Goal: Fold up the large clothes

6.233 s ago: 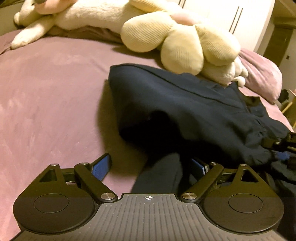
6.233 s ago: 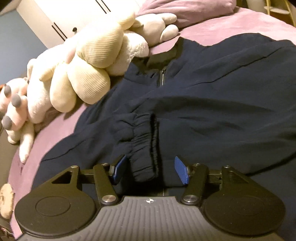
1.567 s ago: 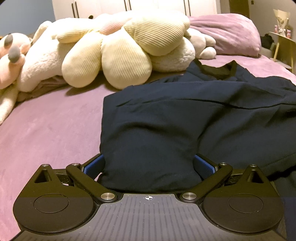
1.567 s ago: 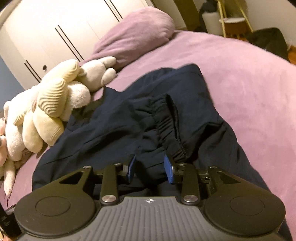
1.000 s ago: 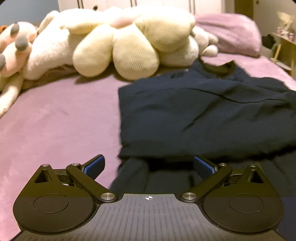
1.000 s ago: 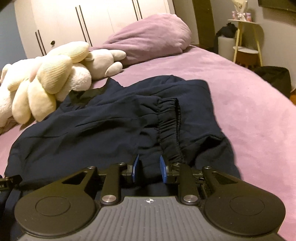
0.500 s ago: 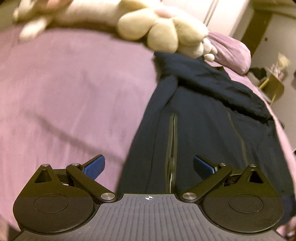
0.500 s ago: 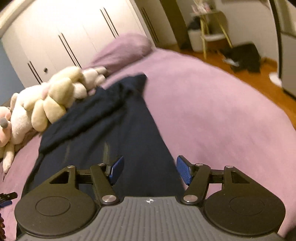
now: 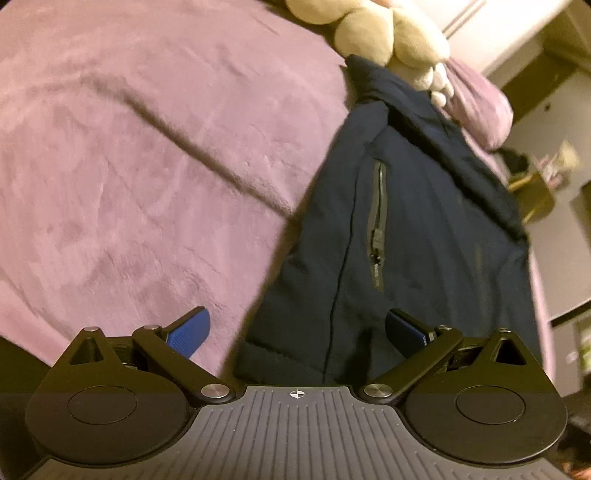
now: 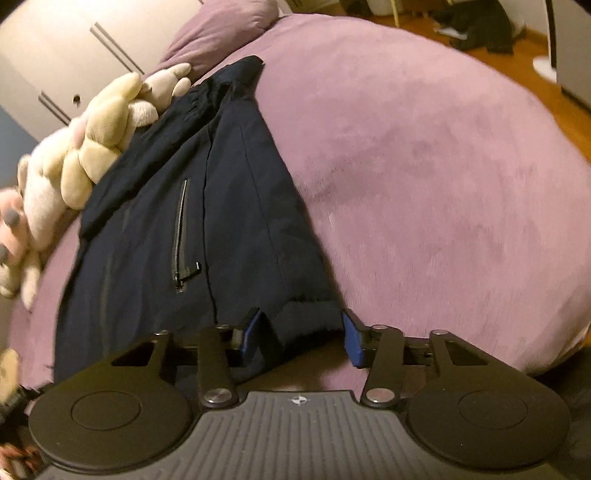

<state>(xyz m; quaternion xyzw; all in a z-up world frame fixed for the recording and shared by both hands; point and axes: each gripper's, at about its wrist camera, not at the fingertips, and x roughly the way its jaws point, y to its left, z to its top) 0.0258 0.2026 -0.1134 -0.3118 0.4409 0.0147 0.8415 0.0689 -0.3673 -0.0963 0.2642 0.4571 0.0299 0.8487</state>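
A dark navy jacket [image 9: 413, 229] lies lengthwise on the purple bed, sleeves folded across its upper part, a pocket zip [image 9: 378, 218] showing. My left gripper [image 9: 295, 330] is open at the jacket's near-left hem corner, which lies between the fingers. In the right wrist view the jacket [image 10: 207, 206] runs away from me with its pocket zip [image 10: 181, 236]. My right gripper [image 10: 301, 334] is open around the near-right hem corner [image 10: 306, 314], close to it.
Cream plush toys [image 9: 384, 33] [image 10: 96, 151] lie at the jacket's far end, beside a purple pillow [image 9: 480, 103] [image 10: 225, 29]. The purple bedspread [image 9: 129, 155] [image 10: 424, 158] spreads on both sides. White wardrobe doors [image 10: 74, 48] stand behind; wooden floor [image 10: 517, 48] lies beyond the bed's right edge.
Both grippers have let go of the folded sleeves and drawn back to the jacket's near hem. The right gripper has opened. Both now sit lower and closer to the hem corners.
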